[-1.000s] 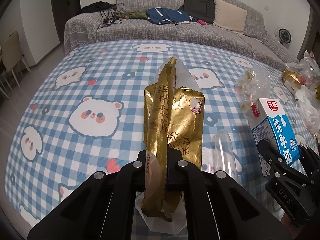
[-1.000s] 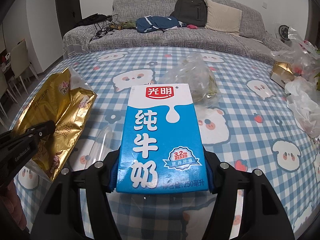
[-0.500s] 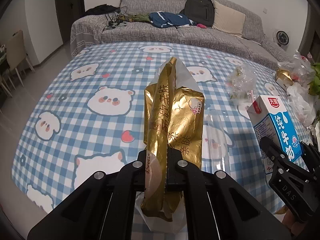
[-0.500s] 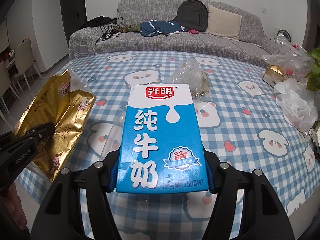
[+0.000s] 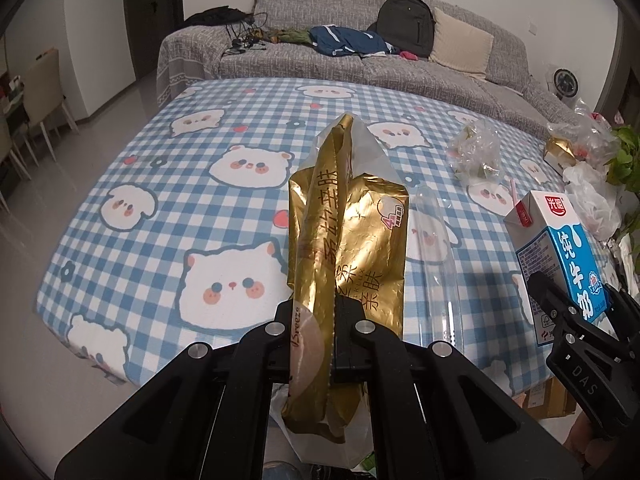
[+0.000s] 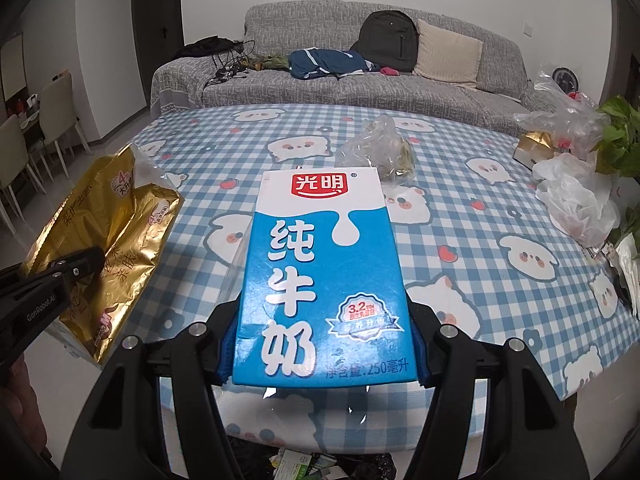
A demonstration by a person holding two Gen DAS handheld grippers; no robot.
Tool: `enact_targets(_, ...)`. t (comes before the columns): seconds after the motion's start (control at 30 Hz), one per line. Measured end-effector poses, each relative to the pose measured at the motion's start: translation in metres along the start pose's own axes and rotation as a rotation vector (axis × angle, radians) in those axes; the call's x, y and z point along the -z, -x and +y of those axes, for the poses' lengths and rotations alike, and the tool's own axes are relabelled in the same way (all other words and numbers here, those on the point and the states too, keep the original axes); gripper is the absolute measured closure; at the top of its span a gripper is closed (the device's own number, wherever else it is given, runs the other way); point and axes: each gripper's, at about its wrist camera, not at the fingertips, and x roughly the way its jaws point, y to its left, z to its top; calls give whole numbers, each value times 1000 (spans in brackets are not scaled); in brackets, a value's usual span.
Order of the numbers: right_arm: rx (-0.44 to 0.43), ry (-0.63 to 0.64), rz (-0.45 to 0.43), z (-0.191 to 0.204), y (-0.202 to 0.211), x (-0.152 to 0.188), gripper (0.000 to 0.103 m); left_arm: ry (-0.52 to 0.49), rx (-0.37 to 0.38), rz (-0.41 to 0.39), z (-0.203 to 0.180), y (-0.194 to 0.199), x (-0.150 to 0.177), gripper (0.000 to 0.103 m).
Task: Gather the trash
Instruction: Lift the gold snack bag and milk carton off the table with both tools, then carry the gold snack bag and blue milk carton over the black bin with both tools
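Two pairs of tongs are each clenched on a piece of trash, both held above the near edge of the surface [image 5: 168, 184], which wears a blue-and-white checked cloth printed with cartoon animal faces. The left tongs [image 5: 320, 316] pinch a crinkled gold foil wrapper [image 5: 352, 240] with a clear plastic backing, standing upright between the black fingers; the same wrapper [image 6: 108, 240] shows at the left of the right wrist view. The right tongs [image 6: 324, 336] grip a blue-and-white milk carton [image 6: 324, 272] by its two sides, a smooth, rectangular pack printed with a red logo and "250"; in the left wrist view the carton [image 5: 560, 256] shows a pink straw at its top. On the cloth beyond lie a clear, tube-shaped plastic piece [image 5: 436, 264], just right of the wrapper, and farther back a crumpled transparent bag [image 6: 380, 152]. At the far right edge sit more crumpled plastic bags [image 6: 576, 200], a small gold box [image 6: 536, 146] and green plant leaves [image 6: 620, 140]. Behind the surface stands a grey sofa [image 6: 460, 92] carrying a black backpack [image 6: 388, 40], a beige cushion [image 6: 448, 56], blue clothing [image 6: 324, 64] and tangled cables. Below the right tongs, a dark bin with paper scraps [image 6: 304, 464] is partly visible.
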Motion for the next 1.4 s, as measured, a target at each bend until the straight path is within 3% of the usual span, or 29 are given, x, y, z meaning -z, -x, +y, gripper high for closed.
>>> enact_targets(0.83,-30,-7,-39,11,64,50,42,36,13,-31,15,60,73,99)
enact_targets(1.4,-41,-1,-20,11,79,93,42,60,52,-31,23,85,128,99)
